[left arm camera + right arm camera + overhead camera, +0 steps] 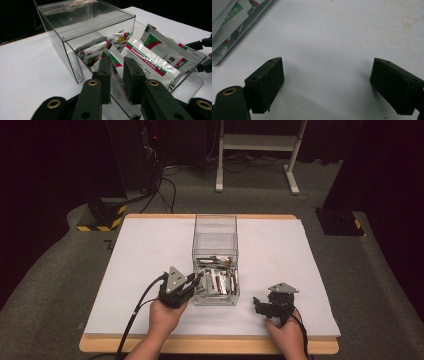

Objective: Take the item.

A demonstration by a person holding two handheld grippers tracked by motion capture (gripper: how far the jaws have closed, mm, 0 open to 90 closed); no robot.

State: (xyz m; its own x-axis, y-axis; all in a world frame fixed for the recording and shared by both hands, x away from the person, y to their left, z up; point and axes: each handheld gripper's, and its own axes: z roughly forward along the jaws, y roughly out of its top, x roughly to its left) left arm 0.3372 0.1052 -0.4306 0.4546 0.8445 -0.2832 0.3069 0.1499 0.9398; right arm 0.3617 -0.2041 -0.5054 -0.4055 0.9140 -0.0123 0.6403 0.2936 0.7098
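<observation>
Nearest me, the person's two hands come in over the front edge of the table, each one holding a gripper. Over on the right, the right gripper rests low over the bare white tabletop with its jaws spread wide and nothing between them; it sits well apart from the box. On the other side, the left gripper reaches into the front end of the clear plastic box, and its jaws stand close together with only a narrow slot left. A white sachet stands in that slot; whether the pads already press on it I cannot tell. Just beyond the jaws, more sachets lean in a loose stack, white with green and red printing. Further back, the box's clear lid covers its far half, and that part looks hollow. Beyond the table, a white metal stand rises from the grey floor.
</observation>
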